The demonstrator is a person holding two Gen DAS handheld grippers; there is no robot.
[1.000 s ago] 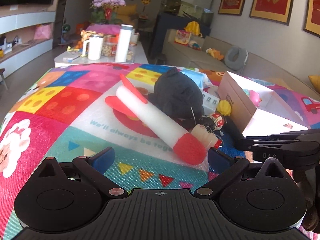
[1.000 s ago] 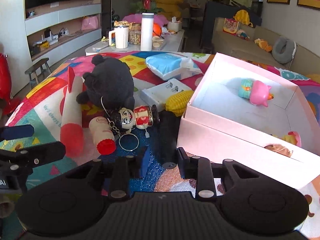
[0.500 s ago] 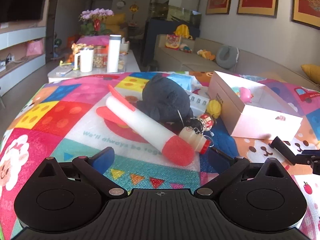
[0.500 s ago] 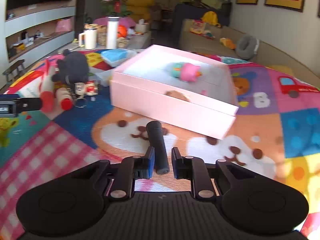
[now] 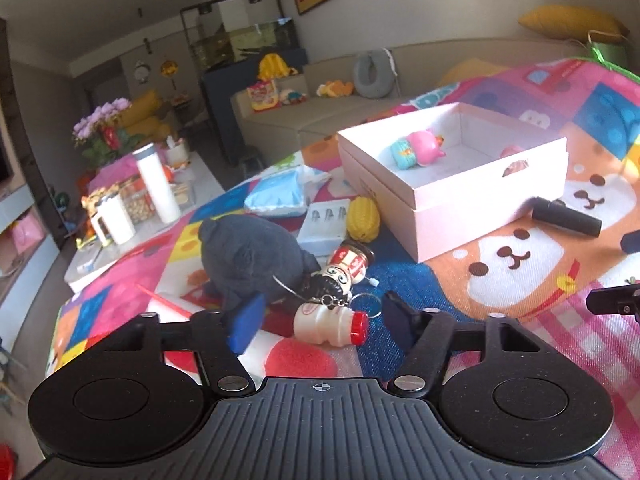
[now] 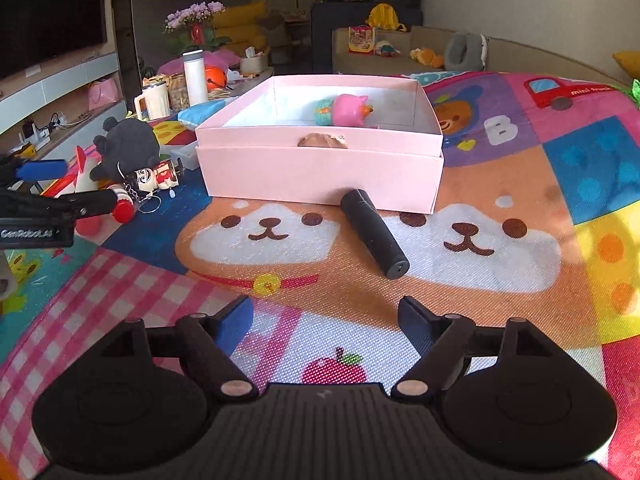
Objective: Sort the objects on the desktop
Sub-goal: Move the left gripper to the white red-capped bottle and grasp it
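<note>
My left gripper (image 5: 320, 318) is open, its jaws on either side of a small white bottle keychain with a red cap (image 5: 330, 323) and a doll-head charm (image 5: 334, 280). A black plush toy (image 5: 250, 258) lies behind them. My right gripper (image 6: 324, 318) is open and empty above the mat. A black cylinder (image 6: 374, 236) lies on the mat just ahead of it, against the pink box (image 6: 320, 168); it also shows in the left wrist view (image 5: 566, 216). The box holds a pink and teal toy (image 6: 344, 110).
A yellow corn-shaped toy (image 5: 363, 219), a white flat case (image 5: 324, 226) and a blue packet (image 5: 280, 192) lie left of the box. The red tip of a foam rocket (image 5: 302, 358) is under my left gripper. A low table with cups stands beyond the mat.
My right gripper opened, let go of the black cylinder on the mat by the box and drew back. My left gripper moved right and forward, to straddle the bottle keychain.
</note>
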